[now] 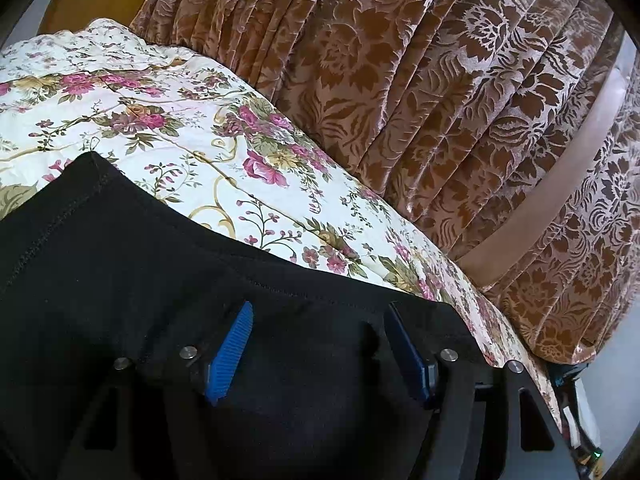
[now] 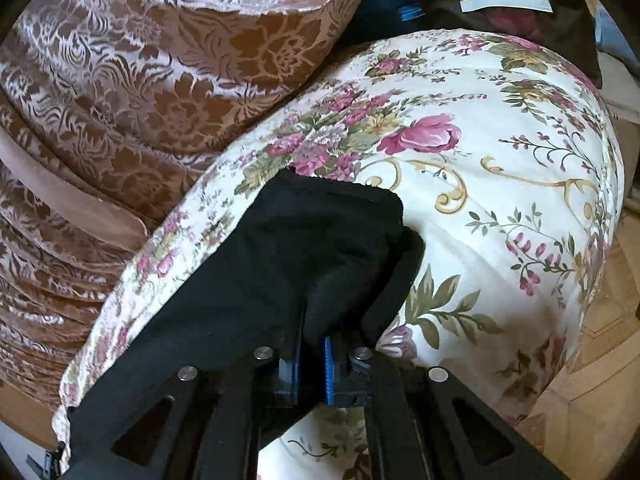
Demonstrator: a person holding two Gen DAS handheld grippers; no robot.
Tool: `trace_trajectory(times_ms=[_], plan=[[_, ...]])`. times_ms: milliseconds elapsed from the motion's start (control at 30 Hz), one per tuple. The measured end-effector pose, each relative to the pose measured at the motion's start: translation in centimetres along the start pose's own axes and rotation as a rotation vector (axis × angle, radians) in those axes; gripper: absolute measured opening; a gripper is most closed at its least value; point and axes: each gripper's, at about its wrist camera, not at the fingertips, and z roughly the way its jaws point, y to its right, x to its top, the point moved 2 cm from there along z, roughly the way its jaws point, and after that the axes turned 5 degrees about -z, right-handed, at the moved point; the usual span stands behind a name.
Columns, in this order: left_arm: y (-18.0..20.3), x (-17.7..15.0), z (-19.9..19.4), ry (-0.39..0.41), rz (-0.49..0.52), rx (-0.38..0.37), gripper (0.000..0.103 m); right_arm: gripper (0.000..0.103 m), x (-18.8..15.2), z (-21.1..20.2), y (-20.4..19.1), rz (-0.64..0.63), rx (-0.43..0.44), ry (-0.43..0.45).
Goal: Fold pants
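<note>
- The left tool (image 1: 320, 354) stands well open — its two blue ribbed pads (image 1: 230, 354) are set wide apart, with black cloth filling the gap between them.
- That cloth is the black pants (image 1: 160, 280), lying spread beneath and ahead of the left tool; the pads rest low against the fabric, but neither one pinches it, so nothing is gripped here.
- A stitched seam of the pants runs just ahead of the left tool's fingertips, and a rounded corner of the garment sits further off to the upper left.
- Beyond the pants, ahead of the left tool, lies the floral bedspread (image 1: 180, 132); behind it hangs the brown patterned curtain (image 1: 420, 80).
- The right tool (image 2: 314, 372) is clamped shut on the pants (image 2: 280, 260) — its blue pads are drawn close together with a bunched fold of the black fabric pinched between them.
- From the right tool's tips the held cloth rises forward in a gathered hump, then slopes away down to the left, draping over the edge of the floral bedspread (image 2: 500, 220).
- To the right of the right tool the bedspread is bare, and past its rounded edge a wooden floor (image 2: 592, 360) shows.
- To the left of the right tool the brown patterned curtain (image 2: 140, 92) falls in folds.
- Far ahead of the right tool, past the bedspread, some dark bags or packages sit; what they are I cannot tell.
</note>
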Motion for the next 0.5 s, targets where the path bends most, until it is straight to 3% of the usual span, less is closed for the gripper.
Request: trace_trajectory(times_ms=[100,200,267,400,500], plan=[[0.0,0.0,0.0,0.001,0.0,0.001,0.069,0.015,0.4,-1.0,-0.2,0.007,-0.031,0.019],[0.0,0.0,0.0,0.0,0.001,0.001,0.069,0.025,0.9,-3.4,-1.0,-0.025,-0.146,0.133],[0.1,0.0,0.0,-0.001,0.003,0.005,0.069,0.026,1.1,-5.4,-2.1,-0.062,-0.221,0.233],[1.1,-0.1,0.4,-0.02,0.045,0.065,0.072,0.028,1.3,-6.7,-6.5,-0.203,-0.157,0.298],[2.9,-0.1,0.5,-0.058,0.103,0.106,0.072,0.029,0.0,-5.1,-12.0,-0.365,-0.012,0.213]])
